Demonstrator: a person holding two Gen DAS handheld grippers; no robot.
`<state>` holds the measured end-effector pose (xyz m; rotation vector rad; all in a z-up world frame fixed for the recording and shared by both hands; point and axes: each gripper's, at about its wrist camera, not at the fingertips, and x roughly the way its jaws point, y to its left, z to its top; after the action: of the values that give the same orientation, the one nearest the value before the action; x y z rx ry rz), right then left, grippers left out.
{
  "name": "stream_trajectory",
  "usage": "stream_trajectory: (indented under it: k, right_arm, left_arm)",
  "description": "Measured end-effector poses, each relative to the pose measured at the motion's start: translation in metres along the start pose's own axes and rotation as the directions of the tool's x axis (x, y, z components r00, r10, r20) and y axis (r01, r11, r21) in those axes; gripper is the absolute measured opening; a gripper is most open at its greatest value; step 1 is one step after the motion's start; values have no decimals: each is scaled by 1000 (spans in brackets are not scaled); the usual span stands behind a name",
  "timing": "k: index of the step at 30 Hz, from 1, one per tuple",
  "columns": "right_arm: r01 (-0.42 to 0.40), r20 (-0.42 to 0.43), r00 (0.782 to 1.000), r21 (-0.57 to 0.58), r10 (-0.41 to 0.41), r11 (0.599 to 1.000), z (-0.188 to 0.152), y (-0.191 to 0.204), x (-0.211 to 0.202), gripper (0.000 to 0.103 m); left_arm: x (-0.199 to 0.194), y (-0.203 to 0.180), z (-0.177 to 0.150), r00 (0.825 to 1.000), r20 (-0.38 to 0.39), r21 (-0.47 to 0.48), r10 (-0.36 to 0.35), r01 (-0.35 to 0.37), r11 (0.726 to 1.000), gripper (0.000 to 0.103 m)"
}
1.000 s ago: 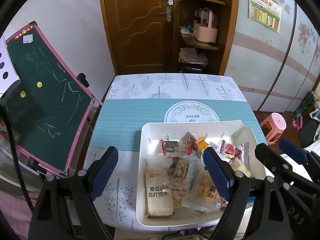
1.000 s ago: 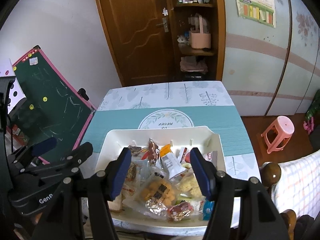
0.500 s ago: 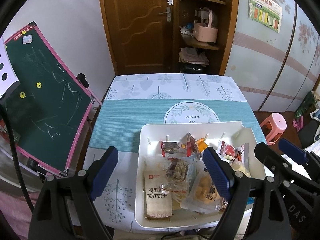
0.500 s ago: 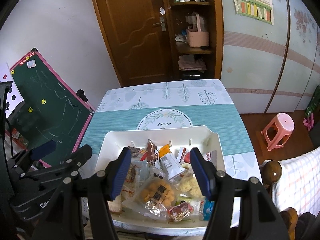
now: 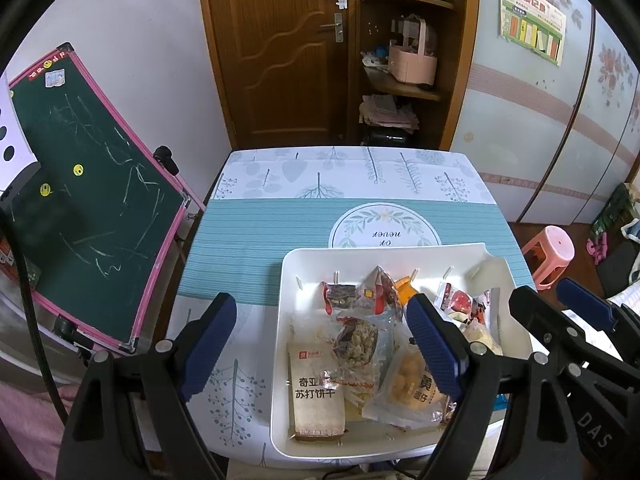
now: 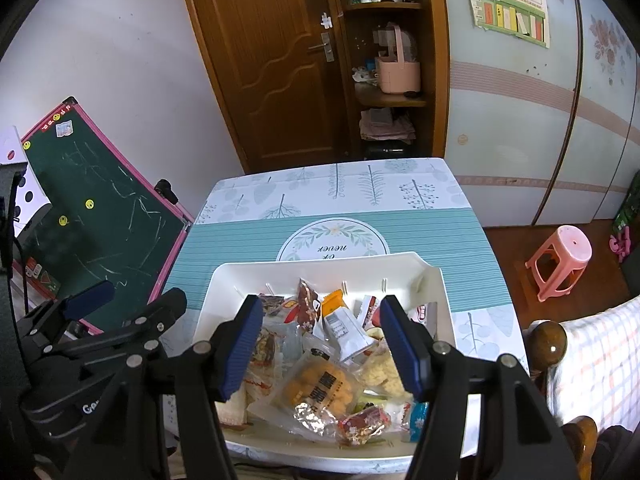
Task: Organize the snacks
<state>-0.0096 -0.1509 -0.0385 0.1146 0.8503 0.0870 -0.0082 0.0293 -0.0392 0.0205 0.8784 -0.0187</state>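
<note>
White tray (image 5: 280, 320) at near edge of counter (image 5: 256, 240), low-walled, slotted inside, far right corner chipped. Loose heap of wrapped snacks inside. Beige soda-cracker pack (image 5: 318, 396) flat at near left. Clear nut-cluster pack (image 5: 356, 342) just behind it. Yellow egg-yolk pastry pack (image 6: 320, 386) near middle. White sachet (image 6: 346, 332) tilted on top. Red-wrapped pieces (image 5: 458, 302) toward far right.

This is a room in a home: a wooden door (image 5: 280, 52), a corner shelf (image 5: 404, 84) with small household things, a wardrobe (image 6: 532, 120) with flower pattern, a child's chalkboard (image 5: 88, 196), a pink stool (image 6: 560, 260) and a table (image 5: 280, 224) with leaf-print cloth
</note>
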Motion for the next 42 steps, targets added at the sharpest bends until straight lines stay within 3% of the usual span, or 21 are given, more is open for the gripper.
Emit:
stream_trajectory:
  k: [42]
  right_arm:
    - [-4,-5,1000,8,4,1000,-3,1,1,61]
  left_arm:
    - [2,8,-3,1000,-2,2,0,0,1000,86]
